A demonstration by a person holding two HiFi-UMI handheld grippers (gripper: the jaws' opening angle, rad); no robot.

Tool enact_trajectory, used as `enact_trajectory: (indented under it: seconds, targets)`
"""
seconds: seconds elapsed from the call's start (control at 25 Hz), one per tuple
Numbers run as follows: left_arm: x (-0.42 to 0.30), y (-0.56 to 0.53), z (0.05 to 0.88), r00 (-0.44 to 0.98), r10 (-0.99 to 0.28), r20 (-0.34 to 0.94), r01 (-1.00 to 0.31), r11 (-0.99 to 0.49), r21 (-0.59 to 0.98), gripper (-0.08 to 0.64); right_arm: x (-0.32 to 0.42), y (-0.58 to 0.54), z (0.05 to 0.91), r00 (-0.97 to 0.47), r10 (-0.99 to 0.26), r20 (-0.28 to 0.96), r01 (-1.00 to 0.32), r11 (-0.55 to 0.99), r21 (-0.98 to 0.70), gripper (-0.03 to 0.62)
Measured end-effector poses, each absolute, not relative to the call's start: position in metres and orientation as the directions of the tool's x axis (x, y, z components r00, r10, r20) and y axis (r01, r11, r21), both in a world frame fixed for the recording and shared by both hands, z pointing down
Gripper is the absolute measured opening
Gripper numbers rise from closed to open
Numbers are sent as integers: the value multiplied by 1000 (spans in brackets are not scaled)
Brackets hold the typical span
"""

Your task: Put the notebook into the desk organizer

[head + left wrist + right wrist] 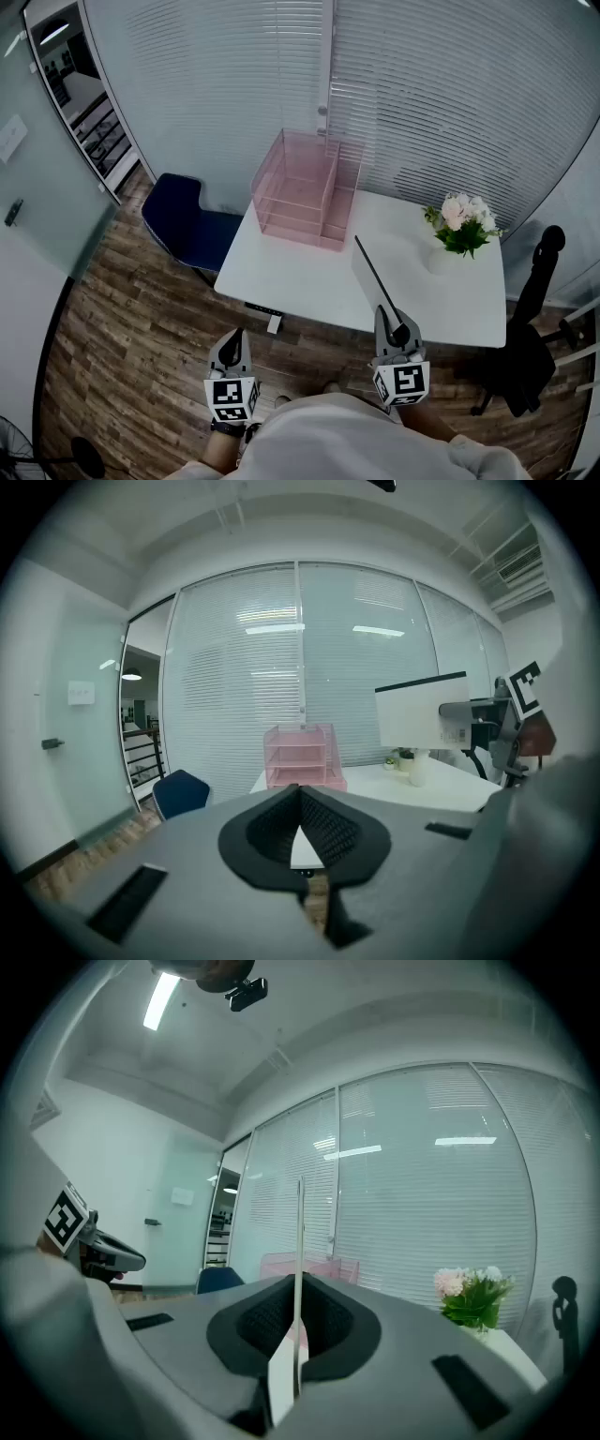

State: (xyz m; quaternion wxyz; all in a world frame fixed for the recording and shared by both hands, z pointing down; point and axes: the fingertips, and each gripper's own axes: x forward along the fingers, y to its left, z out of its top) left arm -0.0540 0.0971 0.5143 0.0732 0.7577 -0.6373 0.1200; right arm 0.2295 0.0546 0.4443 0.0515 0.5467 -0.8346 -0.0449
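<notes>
The pink clear desk organizer (305,192) stands at the far left corner of the white table (281,281). My right gripper (398,333) hovers over the table's near edge, shut on the notebook (378,279), which stands on edge and points toward the organizer. In the right gripper view the notebook (299,1241) shows as a thin upright sheet between the jaws, with the organizer (328,1267) behind it. My left gripper (232,352) hangs left of the table over the floor, shut and holding nothing. From the left gripper view, the notebook (422,716) is off to the right and the organizer (300,757) straight ahead.
A vase of pink flowers (462,225) stands at the table's far right. A blue chair (187,225) sits left of the table and a black office chair (525,347) to its right. Frosted glass walls with blinds close off the back.
</notes>
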Motion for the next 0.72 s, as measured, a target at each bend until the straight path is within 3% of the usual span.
enact_trajectory:
  seconds: [0.72]
  targets:
    - [-20,83,519,155,-942,297,-982,-181,-60,8,256,33,446,-406,-914,17,-903,404,144,23]
